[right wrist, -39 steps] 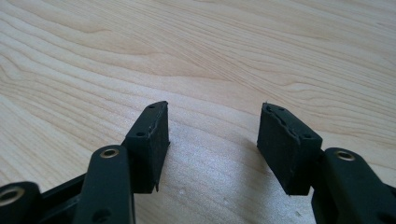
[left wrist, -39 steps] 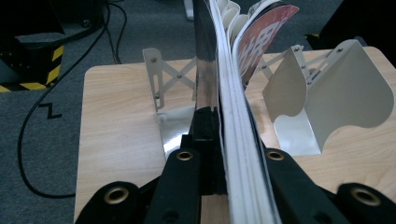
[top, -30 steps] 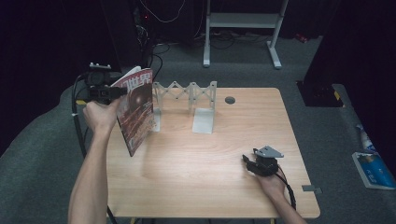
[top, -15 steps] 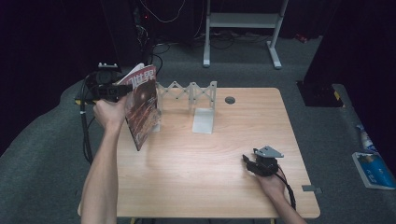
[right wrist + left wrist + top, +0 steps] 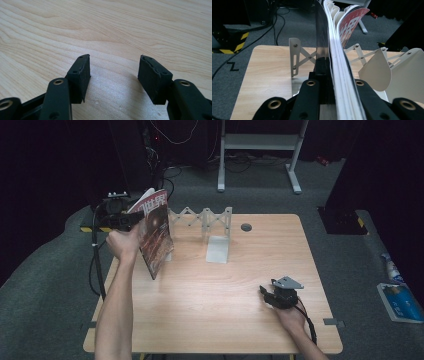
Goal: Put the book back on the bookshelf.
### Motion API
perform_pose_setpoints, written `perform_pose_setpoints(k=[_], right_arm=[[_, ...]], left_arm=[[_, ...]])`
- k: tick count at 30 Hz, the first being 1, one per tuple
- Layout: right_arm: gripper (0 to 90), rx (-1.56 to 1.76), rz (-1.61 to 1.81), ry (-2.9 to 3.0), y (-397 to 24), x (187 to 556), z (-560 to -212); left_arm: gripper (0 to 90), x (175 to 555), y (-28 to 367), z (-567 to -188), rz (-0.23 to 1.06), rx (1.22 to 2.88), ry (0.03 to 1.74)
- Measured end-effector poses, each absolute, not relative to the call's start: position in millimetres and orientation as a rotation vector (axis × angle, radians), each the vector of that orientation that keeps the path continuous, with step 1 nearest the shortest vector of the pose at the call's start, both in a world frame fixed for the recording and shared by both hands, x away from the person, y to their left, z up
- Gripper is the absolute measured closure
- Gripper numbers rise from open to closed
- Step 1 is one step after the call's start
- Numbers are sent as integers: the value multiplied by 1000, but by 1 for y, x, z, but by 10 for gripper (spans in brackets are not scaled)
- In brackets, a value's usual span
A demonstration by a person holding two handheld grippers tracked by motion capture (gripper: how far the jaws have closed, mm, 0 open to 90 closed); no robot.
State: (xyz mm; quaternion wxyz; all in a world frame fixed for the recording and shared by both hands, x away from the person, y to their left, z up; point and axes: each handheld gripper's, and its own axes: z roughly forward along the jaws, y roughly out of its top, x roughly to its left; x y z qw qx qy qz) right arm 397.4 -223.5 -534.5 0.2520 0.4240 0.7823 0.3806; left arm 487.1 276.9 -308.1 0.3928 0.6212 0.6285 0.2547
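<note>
The magazine (image 5: 155, 237) hangs on edge, its long side tilted down toward the desk (image 5: 210, 295), above the desk's back left corner beside the folding rack (image 5: 202, 220). The left gripper (image 5: 131, 221) has its jaws pinched tight on the magazine. The right gripper (image 5: 265, 295) rests on the bare front part, jaws wide apart and holding nothing.

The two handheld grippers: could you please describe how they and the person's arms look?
Both are black with two jaws and brass-coloured rivets. The left gripper trails a black cable; the right gripper carries a grey three-cornered plate, has blocky pads and trails a black cable too. The forearms are bare, with no sleeves.
</note>
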Motion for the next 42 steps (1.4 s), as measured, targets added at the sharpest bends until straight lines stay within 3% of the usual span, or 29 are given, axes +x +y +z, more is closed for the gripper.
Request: perform_pose_setpoints(k=[15,29,42], right_arm=[[432,1152,1038,2126,-224,398,-535],[432,1152,1038,2126,-223,398,-535],[432,1153,1038,2128,-223,397,-535]], left_arm=[[827,492,265,-318,679,1612,1534],[820,494,252,-312,678,1828,1531],[819,499,248,-301,583,1997,1608]])
